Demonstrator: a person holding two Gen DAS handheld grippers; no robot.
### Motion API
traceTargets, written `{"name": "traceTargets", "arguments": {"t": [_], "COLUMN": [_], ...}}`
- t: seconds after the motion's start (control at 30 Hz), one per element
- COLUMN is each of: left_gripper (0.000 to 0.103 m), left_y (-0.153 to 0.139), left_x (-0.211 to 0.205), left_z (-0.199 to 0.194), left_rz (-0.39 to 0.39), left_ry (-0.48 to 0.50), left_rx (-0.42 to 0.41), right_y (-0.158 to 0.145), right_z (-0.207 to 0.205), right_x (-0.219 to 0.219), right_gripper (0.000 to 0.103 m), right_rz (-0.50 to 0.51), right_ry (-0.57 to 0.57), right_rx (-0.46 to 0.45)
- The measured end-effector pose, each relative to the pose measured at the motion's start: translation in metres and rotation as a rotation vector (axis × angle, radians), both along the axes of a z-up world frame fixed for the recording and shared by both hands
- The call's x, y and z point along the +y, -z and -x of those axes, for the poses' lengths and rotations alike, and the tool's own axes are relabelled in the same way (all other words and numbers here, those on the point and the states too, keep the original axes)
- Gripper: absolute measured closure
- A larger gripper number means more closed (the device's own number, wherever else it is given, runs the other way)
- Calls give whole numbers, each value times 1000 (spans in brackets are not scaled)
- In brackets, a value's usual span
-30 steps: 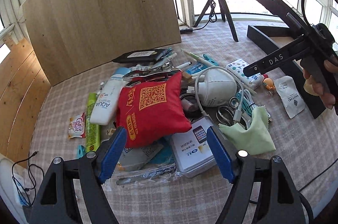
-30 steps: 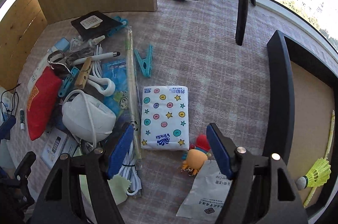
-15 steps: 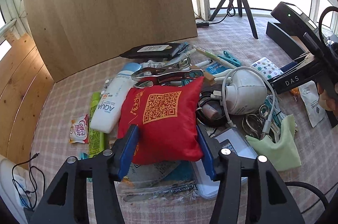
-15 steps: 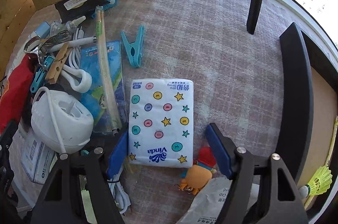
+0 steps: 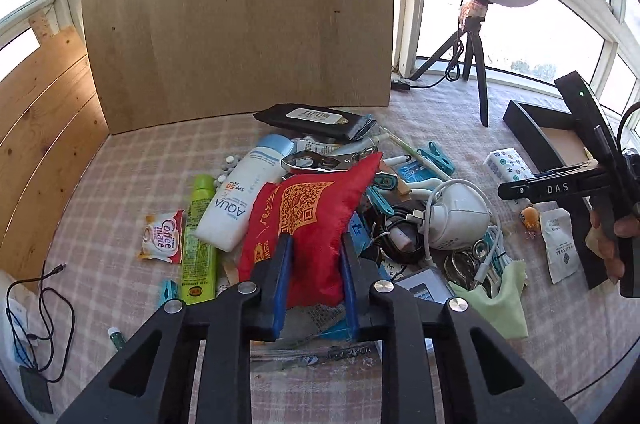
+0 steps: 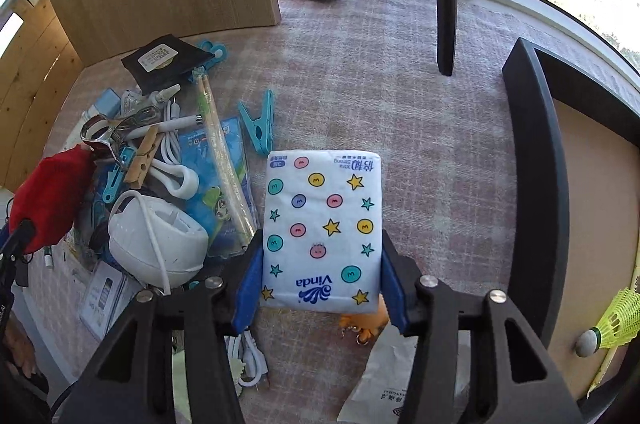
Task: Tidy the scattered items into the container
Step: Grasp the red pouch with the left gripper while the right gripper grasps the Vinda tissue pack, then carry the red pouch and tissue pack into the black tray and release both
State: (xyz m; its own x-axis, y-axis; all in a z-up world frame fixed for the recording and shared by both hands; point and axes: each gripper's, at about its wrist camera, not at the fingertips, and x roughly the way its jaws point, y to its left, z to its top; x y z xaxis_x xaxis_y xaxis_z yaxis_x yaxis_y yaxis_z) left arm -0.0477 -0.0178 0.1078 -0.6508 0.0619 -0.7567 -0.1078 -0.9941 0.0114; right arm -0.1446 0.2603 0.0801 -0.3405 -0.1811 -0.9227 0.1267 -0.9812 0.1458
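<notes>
Risk: left gripper (image 5: 314, 278) jaws have just closed narrow on the soft red fabric pouch (image 5: 310, 216) atop the pile at bench centre; fabric could slip. Right gripper (image 6: 320, 288) jaws have closed onto the white star-print tissue pack (image 6: 322, 224); a shallow hold may drop it. Black-rimmed tray (image 6: 536, 184) at right edge holds a yellow shuttlecock (image 6: 612, 324).

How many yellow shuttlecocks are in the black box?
1. The yellow shuttlecock lies inside the black box, at the right edge of the right wrist view. Part of the box is out of view, so more may be hidden.
</notes>
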Motion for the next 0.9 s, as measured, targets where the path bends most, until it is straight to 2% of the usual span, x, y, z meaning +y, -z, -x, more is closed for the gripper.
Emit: {"name": "traceTargets", "arguments": {"t": [0.2,0.5,0.77,0.9], "left_gripper": [84,85,85,85], "left_y": [-17,-43,-76,-90], "left_x": [-11,-10,32,77], "left_z": [0,-10,-6,3], "left_rz": [-40,-36,-67,-87], "left_ry": [-19,-7,104,203], "left_rx": [11,47,99,125], "right_y": [-13,-47,-69,-71], "right_z": [-17,-31,-57,-80], "right_x": [7,33,99,138], "right_gripper": [53,53,53,53], "right_rz": [54,94,60,32], "right_ry": [38,90,195,255], "right_rx": [34,117,154,148]}}
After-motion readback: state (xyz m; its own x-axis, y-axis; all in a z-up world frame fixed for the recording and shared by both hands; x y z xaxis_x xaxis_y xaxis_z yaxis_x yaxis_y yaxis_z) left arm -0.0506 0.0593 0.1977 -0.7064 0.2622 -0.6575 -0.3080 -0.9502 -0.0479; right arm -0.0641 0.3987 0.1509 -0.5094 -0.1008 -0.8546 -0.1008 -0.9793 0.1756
